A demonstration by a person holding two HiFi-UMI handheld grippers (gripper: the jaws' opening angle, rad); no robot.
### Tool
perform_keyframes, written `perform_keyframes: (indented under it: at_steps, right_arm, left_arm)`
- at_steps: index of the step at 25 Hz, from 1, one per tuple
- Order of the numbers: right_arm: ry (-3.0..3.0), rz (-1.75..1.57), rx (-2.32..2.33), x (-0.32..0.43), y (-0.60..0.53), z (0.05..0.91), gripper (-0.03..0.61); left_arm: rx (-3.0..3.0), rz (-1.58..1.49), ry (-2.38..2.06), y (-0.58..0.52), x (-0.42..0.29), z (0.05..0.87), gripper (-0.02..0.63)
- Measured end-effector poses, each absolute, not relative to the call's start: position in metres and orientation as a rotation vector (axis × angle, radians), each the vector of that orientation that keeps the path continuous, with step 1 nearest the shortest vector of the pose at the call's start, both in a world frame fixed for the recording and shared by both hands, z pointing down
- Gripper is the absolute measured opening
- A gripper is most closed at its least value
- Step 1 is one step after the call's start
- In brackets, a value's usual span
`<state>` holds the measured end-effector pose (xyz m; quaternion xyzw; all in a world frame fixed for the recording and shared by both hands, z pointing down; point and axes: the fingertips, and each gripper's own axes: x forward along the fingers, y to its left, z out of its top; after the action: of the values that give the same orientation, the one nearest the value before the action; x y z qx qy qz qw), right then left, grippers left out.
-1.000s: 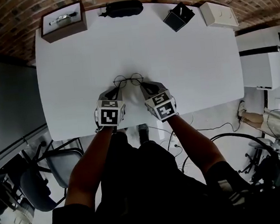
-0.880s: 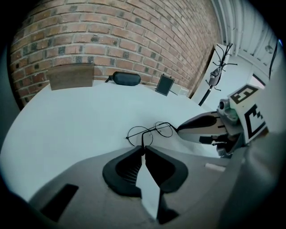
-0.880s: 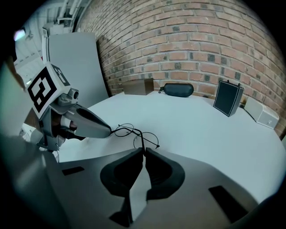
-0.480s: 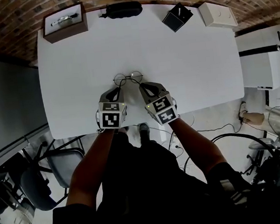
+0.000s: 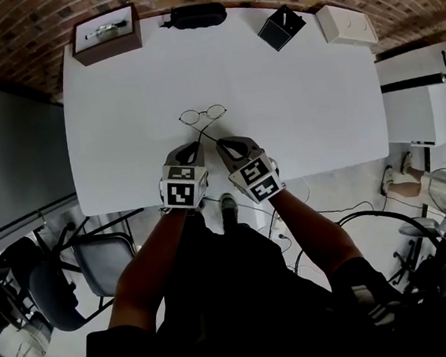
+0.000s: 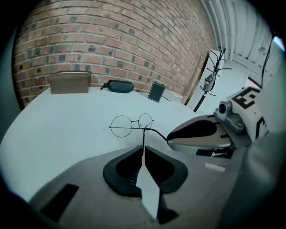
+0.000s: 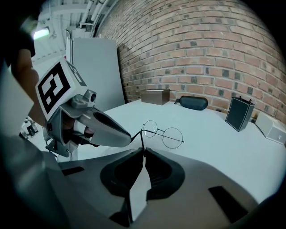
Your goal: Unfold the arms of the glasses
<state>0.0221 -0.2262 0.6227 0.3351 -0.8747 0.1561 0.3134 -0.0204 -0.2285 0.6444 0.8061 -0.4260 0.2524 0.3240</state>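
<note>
Though well begun over the white table (image 5: 303, 110), not finished, by the look of it. Left gripper (image 5: 195, 143) and right gripper (image 5: 221, 143) side by side close to the near edge, jaws of each pinched shut on one thin arm tip of the glasses (image 5: 203, 114), frame just beyond the fingertips. One arm swung out; the other seemingly lying along the lenses, hard to tell. Plenty of bare surface all round; black case (image 5: 194, 15) and black stand (image 5: 281, 27) well apart at the far edge.
</note>
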Motion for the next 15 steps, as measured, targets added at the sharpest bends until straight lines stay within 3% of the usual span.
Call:
perform_keyframes:
  at_steps: [12, 15]
  right_arm:
    - [-2.294, 0.426, 0.739, 0.018, -0.206, 0.649, 0.02]
    - [-2.278, 0.437, 0.738, 0.02, -0.203, 0.656, 0.02]
  left_arm:
    - [2.156, 0.585, -0.932, -0.207, 0.005, 0.653, 0.035]
    - [2.174, 0.604, -0.867, -0.199, 0.01, 0.658, 0.101]
